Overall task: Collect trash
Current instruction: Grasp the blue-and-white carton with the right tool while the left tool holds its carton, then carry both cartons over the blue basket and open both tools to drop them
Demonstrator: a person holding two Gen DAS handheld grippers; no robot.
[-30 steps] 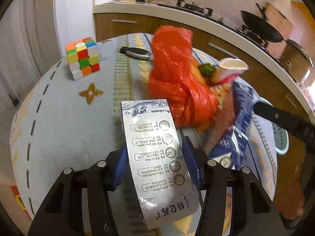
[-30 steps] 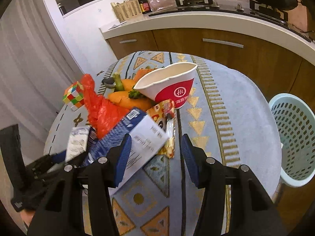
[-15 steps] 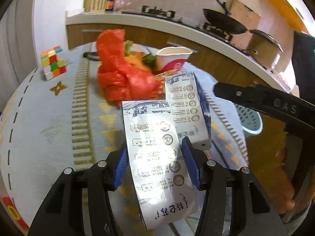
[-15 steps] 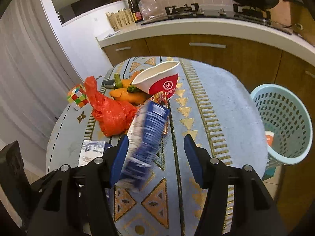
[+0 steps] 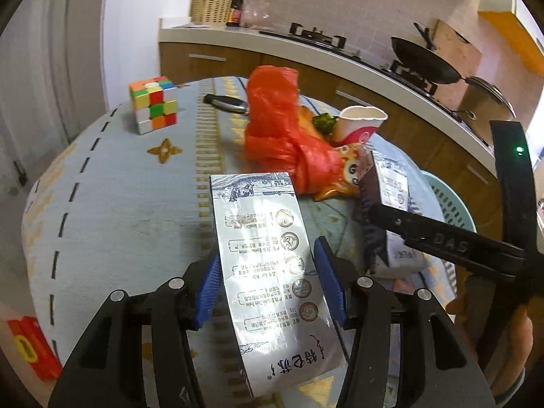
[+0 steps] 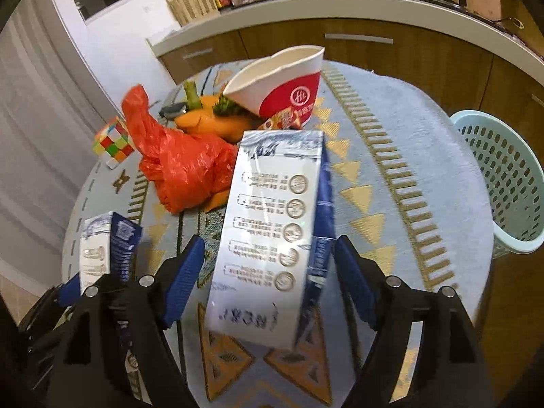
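My left gripper (image 5: 270, 282) is shut on a silver-and-blue milk carton (image 5: 268, 255), held above the round table's cloth (image 5: 119, 204). My right gripper (image 6: 268, 285) has its jaws opening. A second, alike carton (image 6: 272, 224) stands between them, blurred, with a gap at each pad. From the left wrist view this carton (image 5: 394, 204) sits under the right gripper (image 5: 442, 238). Behind lie a red plastic bag (image 6: 183, 166), a red-and-white paper cup (image 6: 282, 81) and an orange snack wrapper (image 5: 343, 173). The left gripper's carton (image 6: 102, 248) shows at the lower left.
A pale blue laundry-style basket (image 6: 503, 183) stands off the table's right edge. A colour cube (image 5: 153, 103), a dark-handled tool (image 5: 224, 102) and orange vegetables (image 6: 210, 122) lie at the far side. Kitchen counter and cupboards run behind. A person's hand (image 5: 510, 340) grips the right tool.
The right gripper's jaws have spread away from its carton, which has swung from slanting left to face the camera. The left gripper shifted with its carton still clamped.
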